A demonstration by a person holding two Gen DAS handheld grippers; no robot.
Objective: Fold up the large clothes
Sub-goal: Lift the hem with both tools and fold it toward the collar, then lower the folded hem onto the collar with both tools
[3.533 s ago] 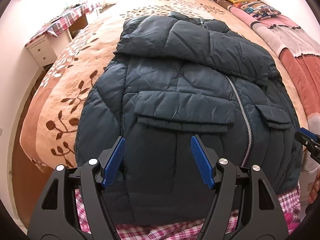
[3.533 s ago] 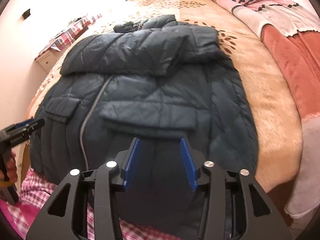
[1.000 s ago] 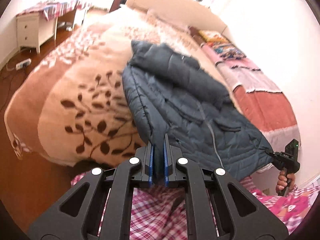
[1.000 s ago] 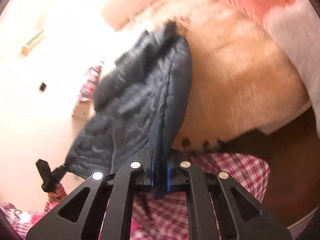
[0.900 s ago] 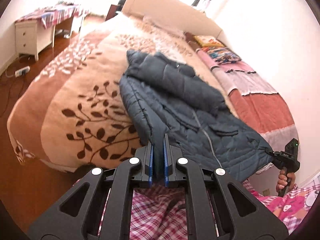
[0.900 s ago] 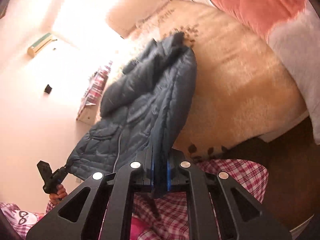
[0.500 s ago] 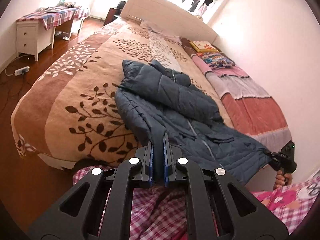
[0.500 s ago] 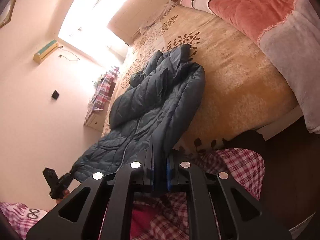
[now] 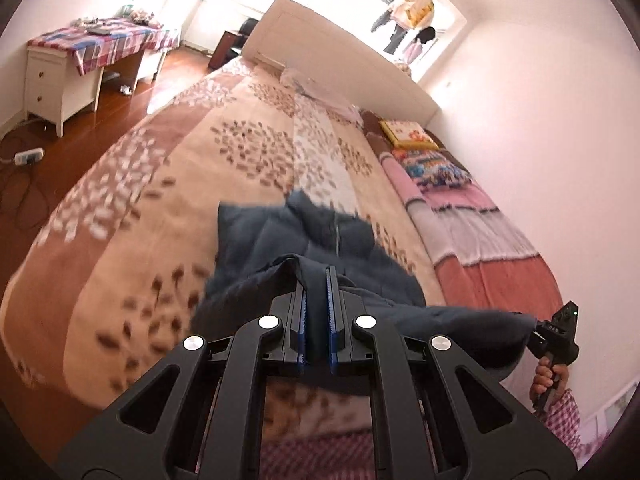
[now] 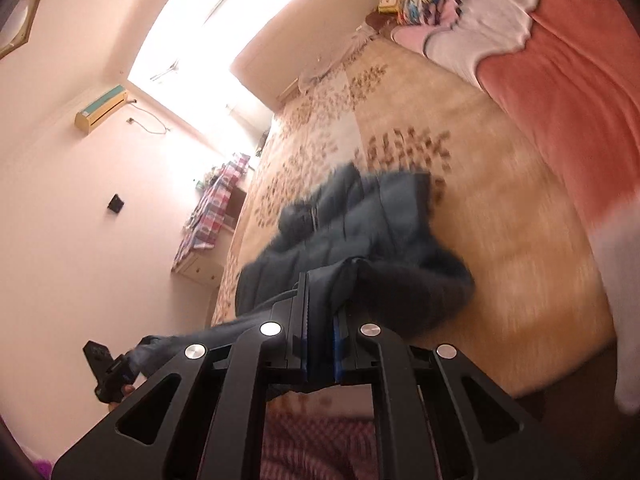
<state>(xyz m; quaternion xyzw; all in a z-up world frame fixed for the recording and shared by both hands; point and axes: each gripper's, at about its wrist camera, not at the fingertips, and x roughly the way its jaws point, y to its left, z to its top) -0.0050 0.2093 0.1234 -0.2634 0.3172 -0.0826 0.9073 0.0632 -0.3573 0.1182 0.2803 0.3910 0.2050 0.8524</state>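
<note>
A dark blue puffer jacket (image 9: 280,236) lies on the bed's leaf-patterned blanket (image 9: 132,208), its upper part still on the bed. My left gripper (image 9: 316,280) is shut on one corner of the jacket's hem and holds it lifted. My right gripper (image 10: 320,284) is shut on the other hem corner; it also shows at the right edge of the left wrist view (image 9: 554,330). The hem hangs stretched between the two grippers above the jacket (image 10: 360,216). The picture is blurred from motion.
A white headboard (image 9: 340,44) is at the bed's far end. Pink and red quilts (image 9: 492,240) and pillows lie along the bed's right side. A white dresser with a plaid cloth (image 9: 68,60) stands left on the wooden floor. A power strip (image 9: 28,156) lies there.
Both grippers, shut on the hem, have risen and moved forward over the bed, carrying the jacket's lower half up and toward its collar. Earlier both were open over the flat jacket.
</note>
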